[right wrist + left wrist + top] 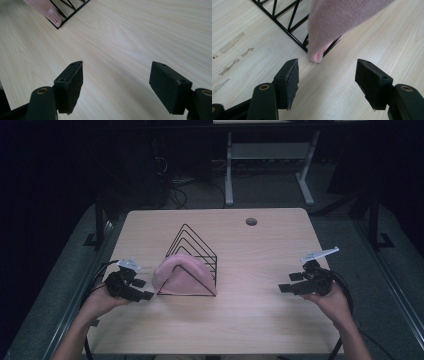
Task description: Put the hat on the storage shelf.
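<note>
1. Light wood-grain table (260, 320); a round cable hole (251, 221) sits at its far right. Dark room behind, with a grey desk frame (270, 165) on the floor.
2. Left gripper (142, 289): jaws spread, nothing between them, just left of the pink cloth (179, 274).
3. Right gripper (289, 283): jaws spread, empty, well right of the black wire rack (197, 251).
4. The cloth is draped over the rack's near end at table centre, long axis left-right, left end drooping to the table.
5. A small tag on the cloth's tip (53, 13) is unreadable.

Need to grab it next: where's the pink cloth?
In the high view, the pink knitted cloth drapes over the black wire rack, left of table centre, nearest the left gripper.
</note>
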Tool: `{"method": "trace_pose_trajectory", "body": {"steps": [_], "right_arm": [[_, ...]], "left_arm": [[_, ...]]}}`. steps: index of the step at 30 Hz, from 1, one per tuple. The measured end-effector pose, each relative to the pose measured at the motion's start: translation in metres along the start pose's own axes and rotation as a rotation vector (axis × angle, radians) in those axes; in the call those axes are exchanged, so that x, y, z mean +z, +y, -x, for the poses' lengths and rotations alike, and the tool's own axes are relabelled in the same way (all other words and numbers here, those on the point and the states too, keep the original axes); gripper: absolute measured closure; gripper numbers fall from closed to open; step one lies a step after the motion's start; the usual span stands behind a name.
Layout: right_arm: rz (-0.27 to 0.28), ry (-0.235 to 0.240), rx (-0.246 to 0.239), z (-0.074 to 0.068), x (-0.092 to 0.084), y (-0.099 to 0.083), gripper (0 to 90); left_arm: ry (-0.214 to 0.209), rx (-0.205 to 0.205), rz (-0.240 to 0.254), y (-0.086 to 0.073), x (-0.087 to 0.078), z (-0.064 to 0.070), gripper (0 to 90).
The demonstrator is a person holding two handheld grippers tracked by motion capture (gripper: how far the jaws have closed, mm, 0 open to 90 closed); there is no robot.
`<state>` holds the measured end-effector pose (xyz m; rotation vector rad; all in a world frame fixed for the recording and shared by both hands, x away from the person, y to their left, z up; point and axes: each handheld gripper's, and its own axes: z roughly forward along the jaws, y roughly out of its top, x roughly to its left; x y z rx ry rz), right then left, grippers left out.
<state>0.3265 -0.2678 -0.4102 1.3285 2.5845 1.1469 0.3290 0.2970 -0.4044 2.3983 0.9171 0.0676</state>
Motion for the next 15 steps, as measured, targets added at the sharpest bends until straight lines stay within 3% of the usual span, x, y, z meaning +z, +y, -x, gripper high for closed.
{"method": "trace_pose_trajectory", "body": {"steps": [9, 15], "right_arm": [[0.014, -0.015, 0.043, 0.005, -0.004, -0.026, 26.5], [0.032, -0.024, 0.027, -0.006, -0.003, -0.043, 25.7]], "left_arm": [[0.018, 0.018, 0.014, -0.006, -0.003, 0.005, 34.8], [0.038, 0.001, 0.036, -0.015, -0.002, 0.012, 34.3]]}}
